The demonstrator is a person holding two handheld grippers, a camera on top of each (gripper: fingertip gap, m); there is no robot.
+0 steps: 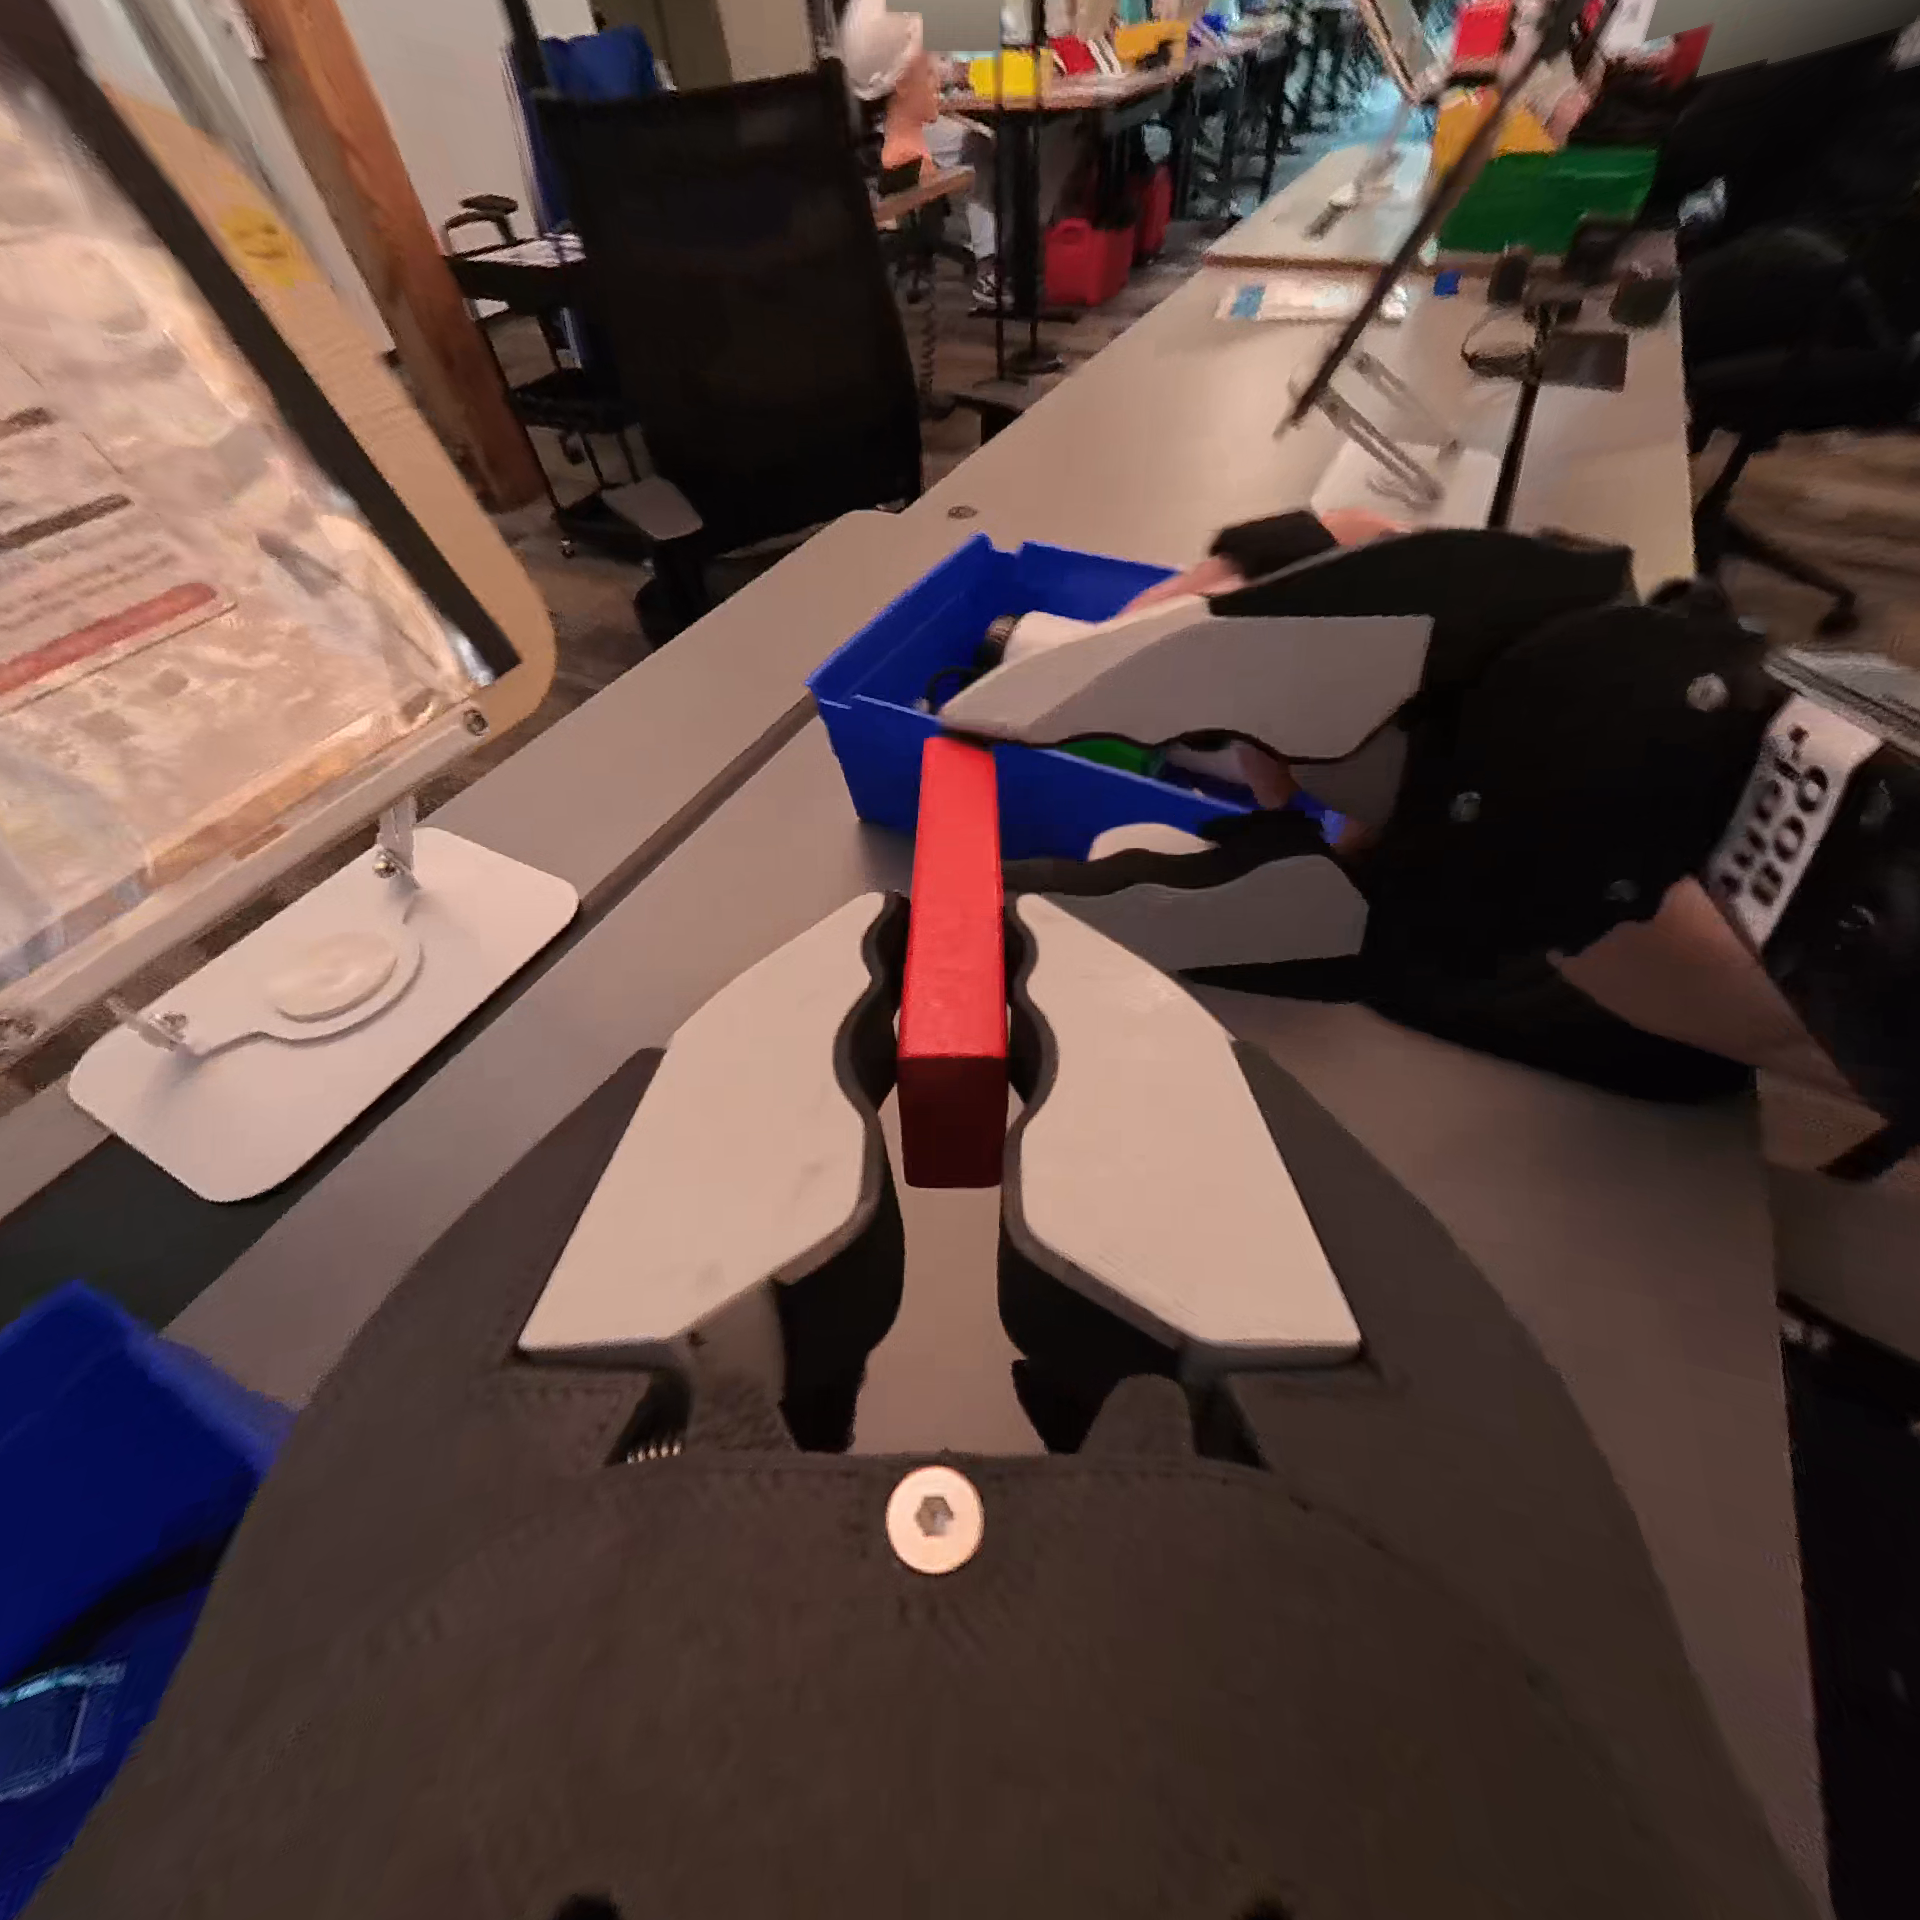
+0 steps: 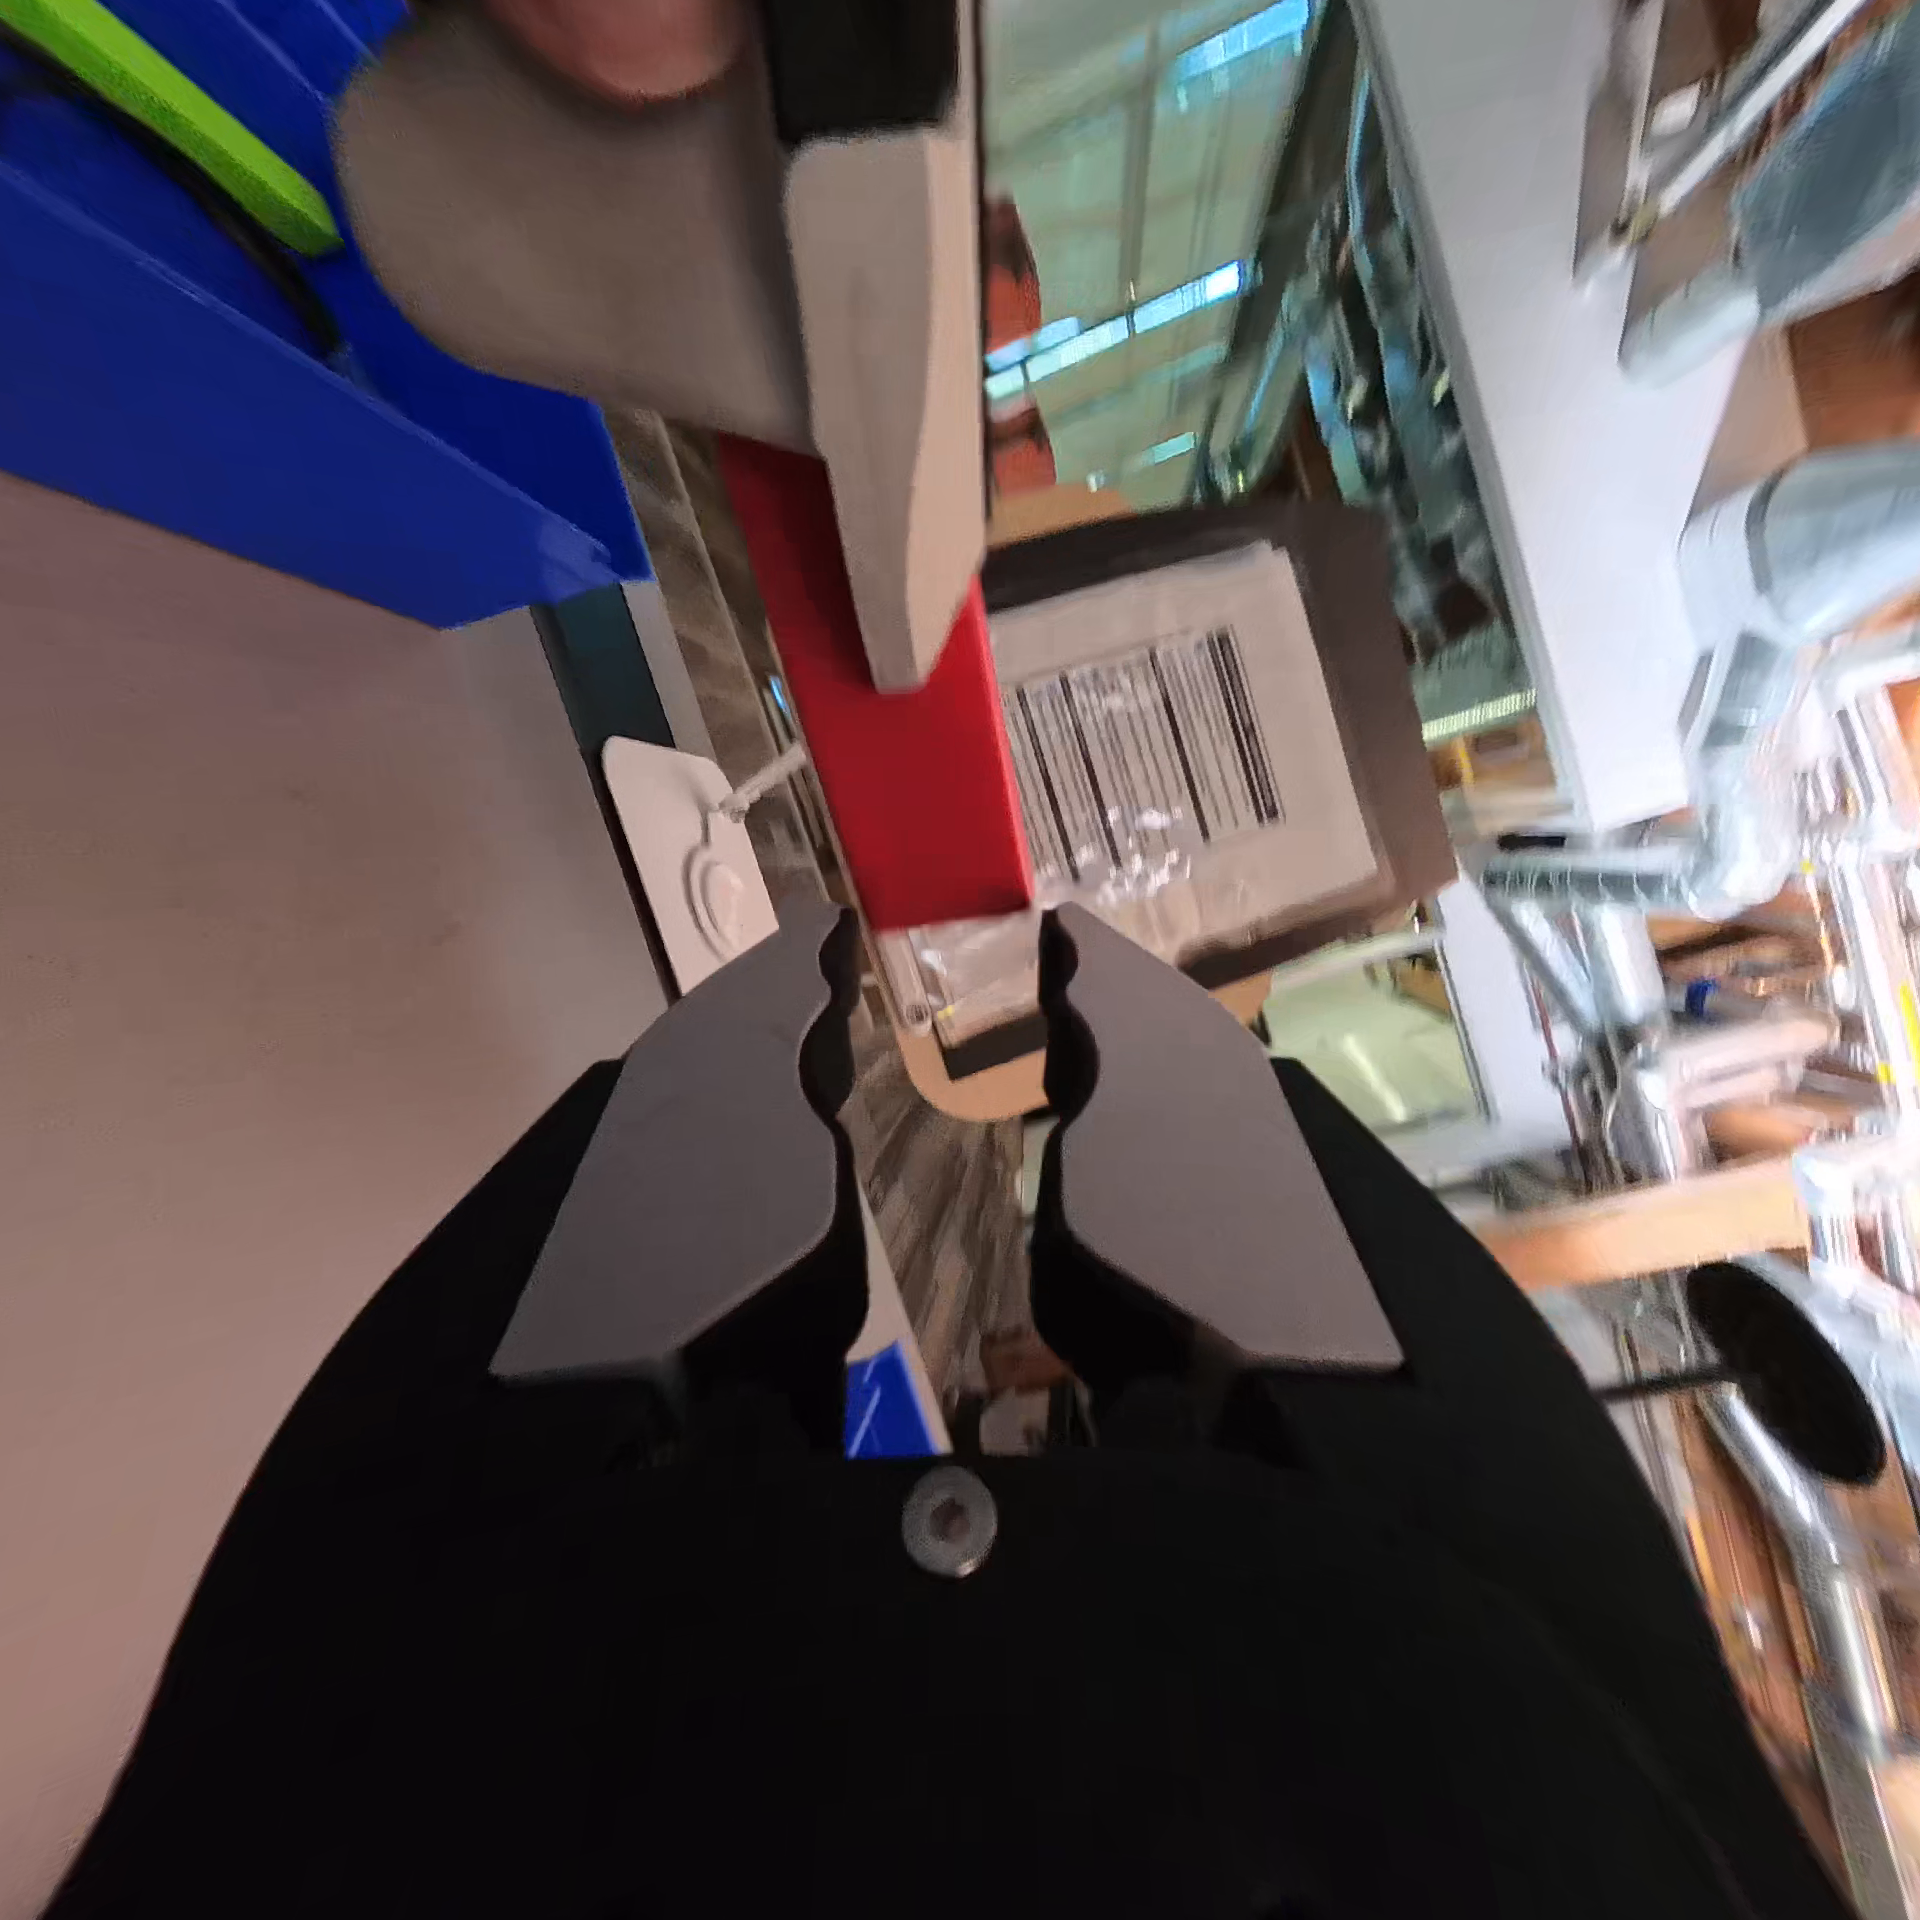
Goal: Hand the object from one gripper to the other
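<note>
A red rectangular block (image 1: pixel 954 977) is clamped between the fingers of my left gripper (image 1: pixel 954 906) and sticks out forward over the grey table (image 1: pixel 1475 1268). My right gripper (image 1: pixel 1023 795) comes in from the right, turned on its side and open, with its upper fingertip touching the block's far end. In the right wrist view the block (image 2: pixel 914 790) ends right at the mouth of my open right gripper (image 2: pixel 945 925), not between the pads. A finger (image 2: pixel 894 499) of the left gripper presses on the block farther up.
A blue bin (image 1: pixel 894 675) holding small items stands just behind the block and also shows in the right wrist view (image 2: pixel 208 416). A clear sign holder on a white base (image 1: pixel 322 997) stands at left. Another blue bin (image 1: pixel 94 1486) sits at lower left. A black chair (image 1: pixel 748 312) stands beyond the table. There is about 4 cm between the tips of the two grippers.
</note>
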